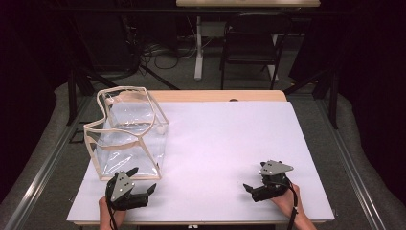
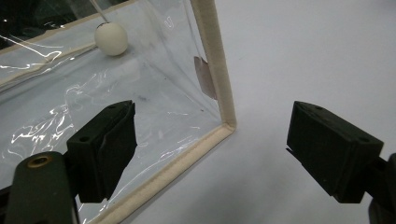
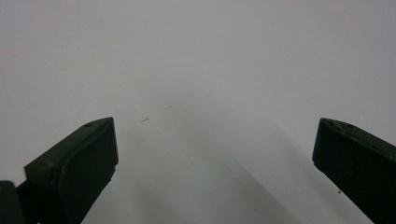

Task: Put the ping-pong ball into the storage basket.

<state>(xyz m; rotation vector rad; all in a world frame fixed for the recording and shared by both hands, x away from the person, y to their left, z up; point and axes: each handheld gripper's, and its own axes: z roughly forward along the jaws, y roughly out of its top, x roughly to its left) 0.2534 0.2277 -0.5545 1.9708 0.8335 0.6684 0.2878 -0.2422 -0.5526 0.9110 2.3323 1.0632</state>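
- The left gripper sat at the near edge of the table, jaws spread wide with nothing between them, right by the near corner of the clear bag.
- The right gripper was well apart on the near right, jaws also wide and empty, over bare white surface.
- The bag stood on the left side (beige trim, see-through walls), with a small white ball at its far end.
- Beyond the table was a dark chair.
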